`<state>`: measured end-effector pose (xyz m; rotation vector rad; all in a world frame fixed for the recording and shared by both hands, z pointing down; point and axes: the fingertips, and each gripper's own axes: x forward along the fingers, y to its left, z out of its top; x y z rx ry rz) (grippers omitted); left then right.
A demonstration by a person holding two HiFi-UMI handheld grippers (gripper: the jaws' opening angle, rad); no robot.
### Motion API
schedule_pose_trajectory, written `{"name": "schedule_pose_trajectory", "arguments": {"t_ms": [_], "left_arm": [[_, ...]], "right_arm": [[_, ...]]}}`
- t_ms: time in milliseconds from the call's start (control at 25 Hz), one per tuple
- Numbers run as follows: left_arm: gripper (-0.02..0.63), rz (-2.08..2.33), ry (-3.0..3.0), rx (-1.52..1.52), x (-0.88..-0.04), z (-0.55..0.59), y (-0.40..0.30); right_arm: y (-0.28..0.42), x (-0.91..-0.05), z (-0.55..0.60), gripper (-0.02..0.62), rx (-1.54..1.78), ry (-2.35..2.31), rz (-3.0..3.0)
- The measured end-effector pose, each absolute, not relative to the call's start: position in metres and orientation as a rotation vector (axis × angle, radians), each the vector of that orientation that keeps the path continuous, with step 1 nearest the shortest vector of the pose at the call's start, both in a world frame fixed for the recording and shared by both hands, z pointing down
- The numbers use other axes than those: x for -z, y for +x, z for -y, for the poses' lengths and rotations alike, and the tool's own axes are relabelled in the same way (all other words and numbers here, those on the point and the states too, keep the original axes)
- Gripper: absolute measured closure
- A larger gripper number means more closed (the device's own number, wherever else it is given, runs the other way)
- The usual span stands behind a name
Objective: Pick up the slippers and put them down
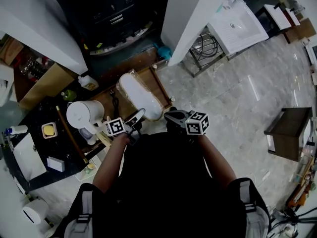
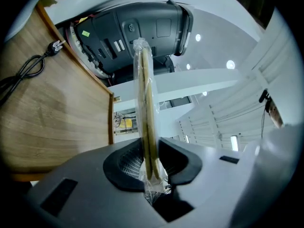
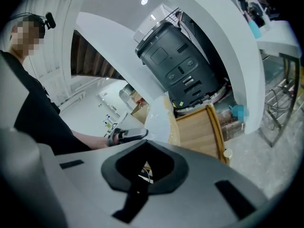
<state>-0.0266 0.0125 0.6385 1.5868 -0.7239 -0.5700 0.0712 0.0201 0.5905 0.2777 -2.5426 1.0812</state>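
A pair of flat white slippers (image 1: pixel 141 95) sealed in clear plastic hangs over a low wooden table (image 1: pixel 162 86). My left gripper (image 1: pixel 137 117) is shut on the near end of the pack. In the left gripper view the slippers (image 2: pixel 145 103) stand edge-on and run straight up from between the pads of the left gripper (image 2: pixel 152 172). My right gripper (image 1: pixel 171 115) is just right of the pack's near end, apart from it, jaws together. In the right gripper view the wrapped slippers (image 3: pixel 159 120) lie beyond the right gripper (image 3: pixel 142 172), and nothing shows between its pads.
A dark grey machine (image 1: pixel 111 19) stands behind the wooden table, between white walls. A white kettle (image 1: pixel 85 114) and small items sit on the black counter (image 1: pixel 29 118) at left. A black cable (image 2: pixel 23 75) lies on the wood. A white sink unit (image 1: pixel 237 24) and a brown stand (image 1: pixel 290 133) are at right.
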Motion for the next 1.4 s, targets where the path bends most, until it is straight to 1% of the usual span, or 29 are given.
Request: {"name": "schedule_pose_trajectory", "arguments": {"t_ms": [200, 400, 560, 960, 1400], "left_arm": [[0.514, 0.768, 1.617, 0.561, -0.636, -0.018, -0.029], [0.514, 0.779, 1.543, 0.614, -0.636, -0.022, -0.031], [0.514, 0.812, 1.620, 0.597, -0.632, -0.021, -0.037], [0.514, 0.912, 1.550, 0.661, -0.621, -0.026, -0.051], [0.514, 0.998, 1.600, 0.711, -0.606, -0.033, -0.065]], "right_arm": [[0.068, -0.590, -0.017, 0.589, -1.076, 0.229, 2.536], [0.068, -0.589, -0.010, 0.589, -1.080, 0.213, 2.536], [0.066, -0.592, -0.006, 0.589, -1.087, 0.201, 2.534], [0.052, -0.592, 0.007, 0.589, -1.086, 0.112, 2.537], [0.039, -0.590, 0.019, 0.589, -1.054, 0.011, 2.526]]}}
